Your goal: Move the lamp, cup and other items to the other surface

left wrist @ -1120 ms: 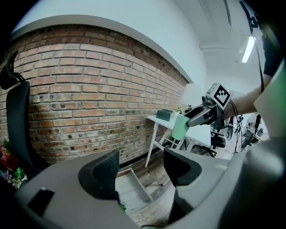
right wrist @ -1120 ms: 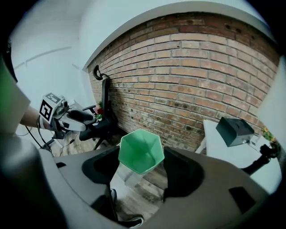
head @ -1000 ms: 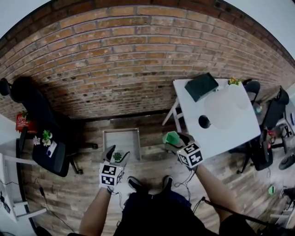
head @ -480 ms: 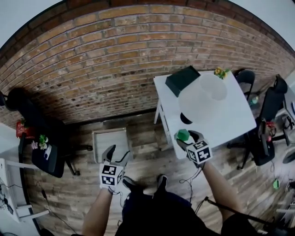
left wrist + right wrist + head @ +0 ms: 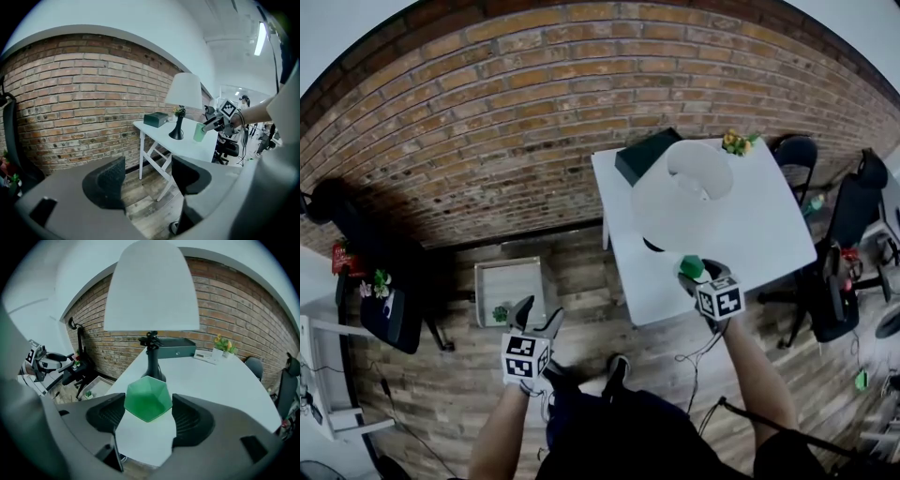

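Seen from above, a person stands on a wooden floor with tongs in each hand. The left tongs are spread and empty, pointing down towards the floor. Just beyond them is a low tray on the floor, with a small green plant at its near edge.

The right tongs pinch a green faceted cup, held upright over the near edge of a white desk. It does not look set down yet.

Just behind the cup stands a lamp with a black base and a wide white shade. Further back on the desk are a dark box and a small potted plant, against a brick wall.

The step in hand appears to be placing the cup. The next move calls for lowering it onto bare desk clear of the lamp base, then spreading the tongs.
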{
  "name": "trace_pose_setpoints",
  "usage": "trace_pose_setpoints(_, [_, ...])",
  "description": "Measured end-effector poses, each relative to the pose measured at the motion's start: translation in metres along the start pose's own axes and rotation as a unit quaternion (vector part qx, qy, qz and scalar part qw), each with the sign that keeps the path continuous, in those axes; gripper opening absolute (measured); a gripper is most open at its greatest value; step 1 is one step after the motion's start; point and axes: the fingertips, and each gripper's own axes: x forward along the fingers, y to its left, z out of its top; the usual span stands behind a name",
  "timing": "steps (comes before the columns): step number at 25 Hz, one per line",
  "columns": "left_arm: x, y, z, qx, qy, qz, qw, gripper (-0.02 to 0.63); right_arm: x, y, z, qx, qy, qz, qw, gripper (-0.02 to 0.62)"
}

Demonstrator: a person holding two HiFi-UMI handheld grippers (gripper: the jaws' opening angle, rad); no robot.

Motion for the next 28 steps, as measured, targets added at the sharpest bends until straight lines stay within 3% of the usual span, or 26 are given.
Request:
trace_pose_setpoints(4, [0.010,-0.025,-0.003,0.000,0.008,-0.005,1.0000,0.305,-0.005,-0.030,-0.013,0.016,0.006,-0.003,1.000,0.318])
trace_pose_setpoints(10, [0.011,-0.042,-0.010,-0.002,0.025,-0.006,0.9997,0.305,0.000,-0.043,-0.025,0.032,0.017,0.004,0.999,0.322])
trace_pose_setpoints(19, [-0.009,-0.031,-0.026,-0.009,0.033,0.002,0.9994,0.305,-0.018,-0.039,-0.010,0.017,-0.037,-0.032,0.999,0.370])
trace_pose_setpoints(24, [-0.028,-0.020,-0.034,-0.015,0.027,0.003,0.9995,0.305,-0.058,-0.008,0.027,-0.037,-0.130,-0.088,0.987,0.305])
trace_pose_setpoints(28, [-0.057,0.004,-0.045,-0.023,0.023,0.013,0.9994,0.305,-0.071,0.066,0.059,-0.086,-0.179,-0.064,0.978,0.279])
